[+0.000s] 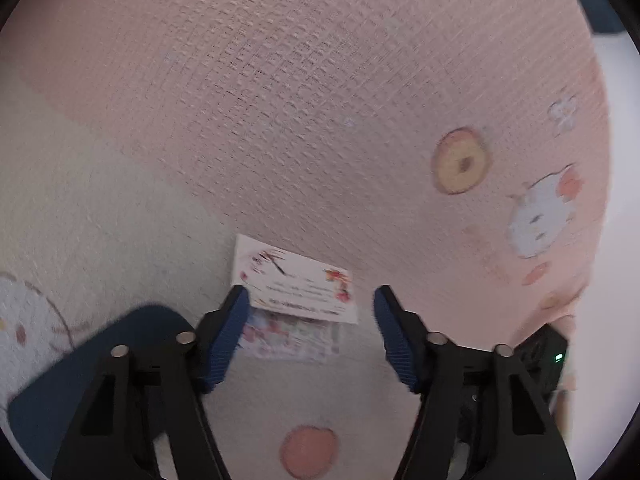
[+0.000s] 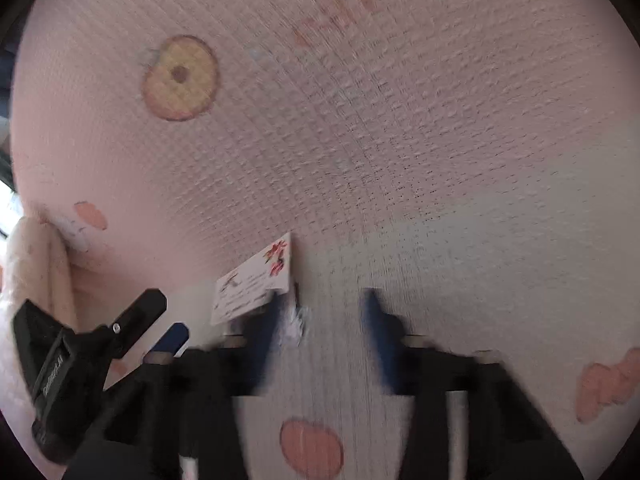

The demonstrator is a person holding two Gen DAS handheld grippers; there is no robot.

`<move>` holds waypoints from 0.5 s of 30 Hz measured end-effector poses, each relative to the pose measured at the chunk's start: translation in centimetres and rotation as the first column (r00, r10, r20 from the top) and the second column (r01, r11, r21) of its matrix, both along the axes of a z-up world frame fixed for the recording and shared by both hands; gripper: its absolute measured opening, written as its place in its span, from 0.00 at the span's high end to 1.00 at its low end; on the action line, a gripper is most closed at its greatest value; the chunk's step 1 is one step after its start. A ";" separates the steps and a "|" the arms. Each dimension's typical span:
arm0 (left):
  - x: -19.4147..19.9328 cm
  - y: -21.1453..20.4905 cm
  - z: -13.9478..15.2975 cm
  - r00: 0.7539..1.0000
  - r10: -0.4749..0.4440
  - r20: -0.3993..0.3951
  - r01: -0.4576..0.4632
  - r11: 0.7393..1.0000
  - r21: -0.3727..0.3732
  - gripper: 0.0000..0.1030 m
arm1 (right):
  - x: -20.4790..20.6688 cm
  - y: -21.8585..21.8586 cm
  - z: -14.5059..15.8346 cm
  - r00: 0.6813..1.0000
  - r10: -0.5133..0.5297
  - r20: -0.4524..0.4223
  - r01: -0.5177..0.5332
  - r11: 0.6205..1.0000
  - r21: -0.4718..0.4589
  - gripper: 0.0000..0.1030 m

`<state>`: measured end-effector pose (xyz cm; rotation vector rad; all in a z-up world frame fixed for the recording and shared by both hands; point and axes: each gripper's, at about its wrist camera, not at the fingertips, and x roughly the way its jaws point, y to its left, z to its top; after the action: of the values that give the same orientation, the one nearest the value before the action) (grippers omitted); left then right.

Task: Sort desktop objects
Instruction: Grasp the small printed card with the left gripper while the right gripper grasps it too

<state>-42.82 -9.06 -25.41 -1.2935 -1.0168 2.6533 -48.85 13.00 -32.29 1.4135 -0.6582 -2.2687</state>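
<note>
A white card with red flower prints [image 1: 294,278] lies on the pink and cream cartoon mat [image 1: 304,100], overlapping a second, blurred card [image 1: 290,336] below it. My left gripper [image 1: 310,300] is open, its blue pads either side of the cards just above them. In the right wrist view the same white card [image 2: 254,282] sits just left of my right gripper [image 2: 320,312], which is open and motion-blurred. The left gripper's black finger [image 2: 140,312] reaches in from the left.
A dark blue flat object [image 1: 80,384] lies under my left gripper's left arm. A black device with a green light [image 1: 546,354] sits at the mat's right edge. The mat's folded edge [image 2: 44,264] rises at the left in the right wrist view.
</note>
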 end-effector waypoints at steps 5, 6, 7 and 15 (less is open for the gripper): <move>-1.4 -0.5 -1.2 0.997 0.037 0.066 -0.035 0.999 -0.037 0.43 | -1.7 0.5 -2.2 0.989 -0.115 0.090 0.126 0.985 -0.121 0.82; -1.5 -0.7 -1.5 0.996 0.043 0.073 -0.040 0.999 -0.037 0.43 | -1.9 0.5 -2.5 0.986 -0.128 0.102 0.142 0.981 -0.136 0.82; -1.6 -0.7 -1.6 0.996 0.049 0.075 -0.046 0.998 -0.039 0.43 | -2.2 0.6 -2.7 0.984 -0.137 0.109 0.153 0.977 -0.148 0.82; -2.2 -1.2 -1.8 0.993 0.081 0.090 -0.082 0.997 0.012 0.51 | -3.4 -0.2 -3.5 0.983 -0.132 0.128 0.160 0.956 -0.245 0.80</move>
<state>-45.06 -10.29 -27.22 -1.4099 -1.1227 2.6611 -52.28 12.80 -35.80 1.4107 -1.0811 -2.1301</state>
